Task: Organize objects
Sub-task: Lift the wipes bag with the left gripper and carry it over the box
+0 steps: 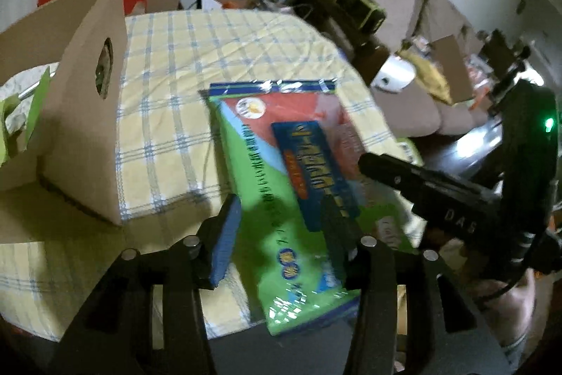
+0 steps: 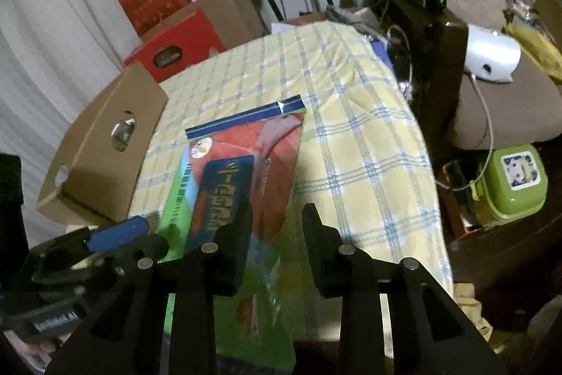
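A flat glossy package (image 1: 281, 164) (image 2: 267, 143), green, red and blue with printed text, lies lengthwise on the yellow checked tablecloth (image 1: 210, 51) (image 2: 351, 129). Its near end sticks out past the table's front edge. My left gripper (image 1: 281, 202) is open. Its blue pad (image 1: 224, 241) stands just outside the package's left edge and the other finger hangs over its face. My right gripper (image 2: 277, 209) straddles the package's right edge, one finger over the face and one over the cloth. Whether its pads press is hidden. Each wrist view shows the other gripper beside the package.
An open cardboard box (image 1: 80, 129) (image 2: 105, 164) with a hand hole stands on the table left of the package. Red cartons (image 2: 175, 41) and speaker stands are behind the table. A sofa with a white device (image 2: 491, 55) and a green lunch box (image 2: 509, 185) are to the right.
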